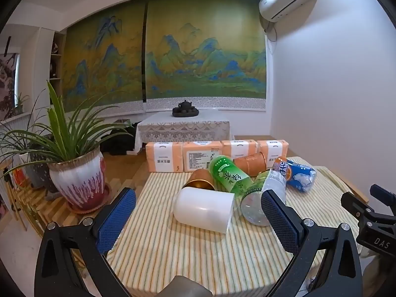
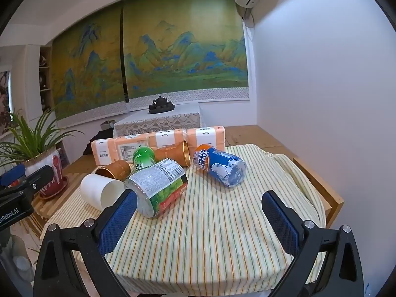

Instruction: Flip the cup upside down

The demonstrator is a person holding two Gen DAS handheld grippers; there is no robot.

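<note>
A white cup (image 1: 204,209) lies on its side on the striped cloth (image 1: 198,255), its mouth to the right. The right wrist view shows the same white cup (image 2: 100,191) at the left, mouth facing the camera side. Two orange-brown cups also lie on their sides: one (image 1: 200,178) just behind the white cup, one (image 1: 250,163) farther back. My left gripper (image 1: 198,225) is open, hovering just in front of the white cup, nothing between its fingers. My right gripper (image 2: 199,222) is open over bare cloth, right of the white cup.
A green bottle (image 1: 229,174), a clear bottle with a green label (image 2: 158,185) and a blue bottle (image 2: 220,165) lie toppled among the cups. Orange tissue packs (image 1: 215,156) line the back edge. A potted plant (image 1: 76,173) stands at the left. A white wall is at the right.
</note>
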